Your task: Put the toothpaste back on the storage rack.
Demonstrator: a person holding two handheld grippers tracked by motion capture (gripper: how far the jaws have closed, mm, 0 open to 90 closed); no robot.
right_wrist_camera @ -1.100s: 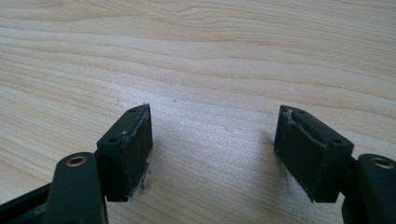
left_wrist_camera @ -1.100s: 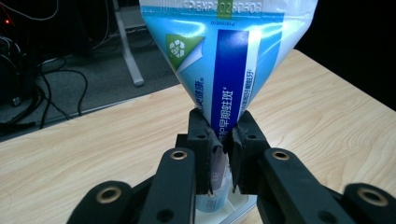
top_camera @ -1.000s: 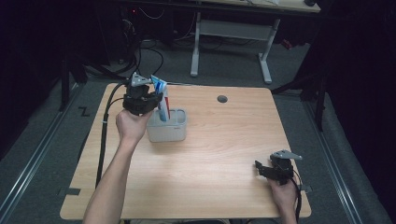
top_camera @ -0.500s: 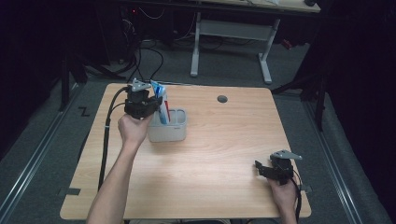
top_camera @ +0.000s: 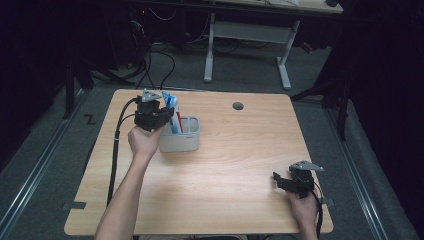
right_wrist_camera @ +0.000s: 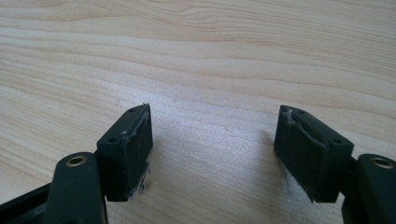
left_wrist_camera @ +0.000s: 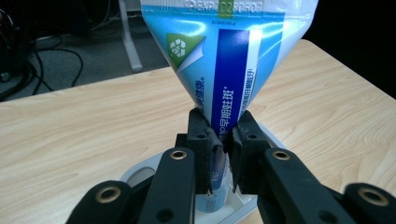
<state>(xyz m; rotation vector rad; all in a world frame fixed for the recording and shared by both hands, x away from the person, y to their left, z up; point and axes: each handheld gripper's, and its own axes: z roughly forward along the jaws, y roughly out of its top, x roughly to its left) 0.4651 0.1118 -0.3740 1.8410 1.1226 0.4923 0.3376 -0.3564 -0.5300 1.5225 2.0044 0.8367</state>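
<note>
Toothpaste tube (left_wrist_camera: 229,60), blue and white with a flat crimped end uppermost, stands upright in the grey holder (top_camera: 181,141), its lower part down inside the holder's near-left compartment. The left gripper (left_wrist_camera: 223,140) has its fingers (left_wrist_camera: 201,140) clenched on the tube at a narrow stretch just above the holder's rim, below the wide crimp.

Such a tube is likely light and soft-walled: the plastic dents under pressure, its skin looks glossy and a little slippery, and a hard squeeze near the middle could push paste toward the cap. The firmer places to take hold are the flat crimp or the shoulder by the cap; the present hold sits between those, on yielding material, so a modest squeeze seems wise.

Beside the tube in the holder, a slim red item (top_camera: 180,123) stands upright, touching or nearly touching the tube; what it is cannot be told. The holder's other compartment, on the side away from the tube, looks empty from the high view.

Well away from the holder, at the counter's (top_camera: 235,165) near right corner, the right gripper (right_wrist_camera: 215,140) rests low with fingers released and nothing between them.
</note>
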